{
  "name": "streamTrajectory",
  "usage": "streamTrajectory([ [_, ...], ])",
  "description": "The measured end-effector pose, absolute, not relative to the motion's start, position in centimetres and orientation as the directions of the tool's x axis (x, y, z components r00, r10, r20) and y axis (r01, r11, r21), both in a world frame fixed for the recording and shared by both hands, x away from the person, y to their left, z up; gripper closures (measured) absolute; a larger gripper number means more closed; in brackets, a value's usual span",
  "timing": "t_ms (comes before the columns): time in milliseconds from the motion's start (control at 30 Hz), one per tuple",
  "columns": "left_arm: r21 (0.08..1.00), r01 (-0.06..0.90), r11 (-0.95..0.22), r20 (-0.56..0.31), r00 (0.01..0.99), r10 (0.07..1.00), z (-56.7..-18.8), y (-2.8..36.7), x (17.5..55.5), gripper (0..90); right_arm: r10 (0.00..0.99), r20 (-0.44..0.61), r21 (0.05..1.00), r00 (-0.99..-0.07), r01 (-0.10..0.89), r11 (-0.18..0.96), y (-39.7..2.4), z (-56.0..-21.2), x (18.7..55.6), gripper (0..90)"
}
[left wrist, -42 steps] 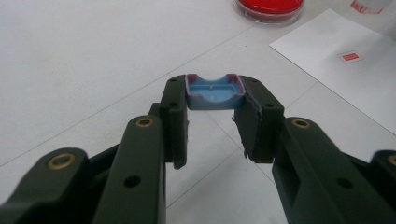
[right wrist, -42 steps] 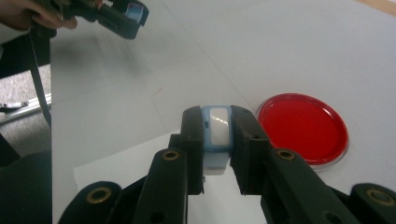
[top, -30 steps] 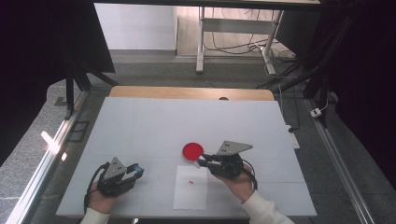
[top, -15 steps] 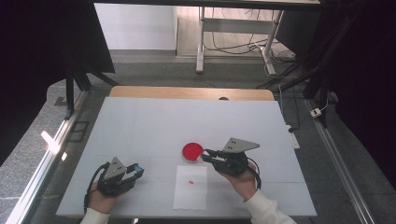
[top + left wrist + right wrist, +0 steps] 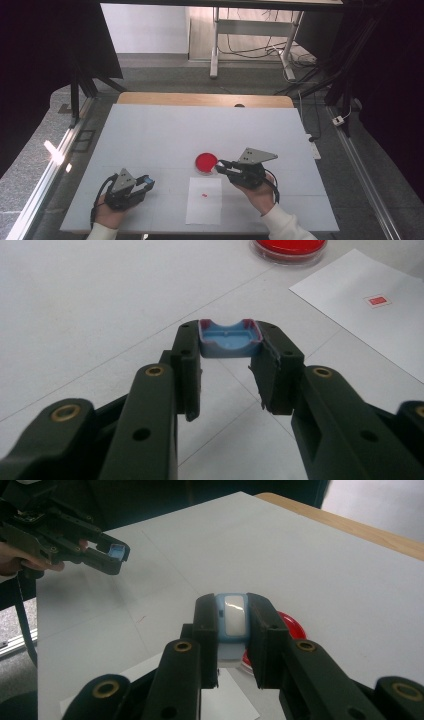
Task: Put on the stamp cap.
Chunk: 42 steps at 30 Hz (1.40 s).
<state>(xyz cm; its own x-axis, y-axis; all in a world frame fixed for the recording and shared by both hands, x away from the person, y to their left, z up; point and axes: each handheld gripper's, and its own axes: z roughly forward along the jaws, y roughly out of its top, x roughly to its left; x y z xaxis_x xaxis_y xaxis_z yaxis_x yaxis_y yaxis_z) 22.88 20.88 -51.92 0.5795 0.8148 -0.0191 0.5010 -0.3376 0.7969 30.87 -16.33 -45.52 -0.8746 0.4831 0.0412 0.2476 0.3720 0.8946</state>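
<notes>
The right gripper (image 5: 232, 630) pinched a small blue stamp (image 5: 233, 617) between its 2 jaws, just above the rim of the red ink pad (image 5: 206, 162). The left gripper (image 5: 227, 375) clamped a blue cap (image 5: 229, 339) at its jaw tips, low over the white worktop (image 5: 150, 135). Between them lay a white paper sheet (image 5: 205, 207) bearing 1 small red mark (image 5: 204, 194).

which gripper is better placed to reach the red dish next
Right, most likely. The right gripper sits beside the red dish, clamped on a blue-and-white stamp. The left gripper is farther off near the table's front edge, holding a blue cap.
</notes>
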Motion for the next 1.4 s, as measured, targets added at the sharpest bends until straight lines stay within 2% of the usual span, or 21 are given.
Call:
streamTrajectory([
  [1400,0.811,0.464,-0.356,-0.016,0.626,0.78,-51.3,18.5,23.7,64.5,0.479,0.04,0.892,-0.877,0.247,0.379,-16.1,-45.7,30.9,76.1],
])
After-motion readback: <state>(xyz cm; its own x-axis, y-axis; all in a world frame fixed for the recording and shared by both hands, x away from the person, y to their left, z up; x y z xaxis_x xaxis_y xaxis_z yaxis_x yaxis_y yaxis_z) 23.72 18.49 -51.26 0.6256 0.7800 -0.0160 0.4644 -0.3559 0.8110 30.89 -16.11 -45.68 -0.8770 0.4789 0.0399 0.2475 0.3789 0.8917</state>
